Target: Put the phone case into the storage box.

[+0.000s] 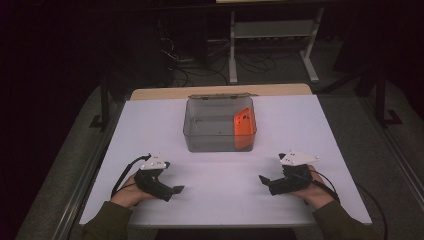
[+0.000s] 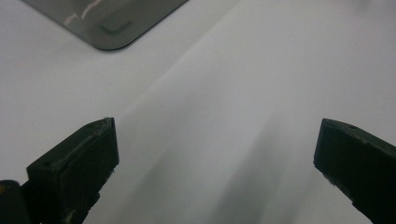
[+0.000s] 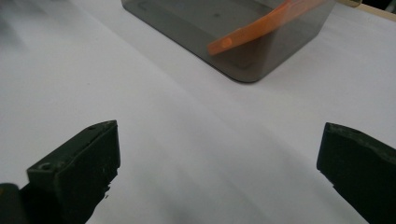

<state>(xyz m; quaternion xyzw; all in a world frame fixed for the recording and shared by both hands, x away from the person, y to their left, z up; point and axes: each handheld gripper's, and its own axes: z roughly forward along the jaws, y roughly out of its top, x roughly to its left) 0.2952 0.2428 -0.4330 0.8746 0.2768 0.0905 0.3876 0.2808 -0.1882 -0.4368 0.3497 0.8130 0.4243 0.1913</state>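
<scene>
Orange piece (image 1: 244, 127) leaning inside grey bin (image 1: 200, 140), both grippers' fingers apart over bare white table (image 1: 220, 195).

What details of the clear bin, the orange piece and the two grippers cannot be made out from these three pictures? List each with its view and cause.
- Orange piece: exact shape unclear; small in the high view, cut off by the top edge in the right gripper view.
- Clear bin: its open lid at the back is seen edge-on.
- Left gripper and right gripper: jaw gap too small in the high view.

One clear bin (image 1: 220, 137), one orange piece (image 1: 244, 127) inside it, and two tools, left (image 1: 176, 190) and right (image 1: 262, 179).
</scene>
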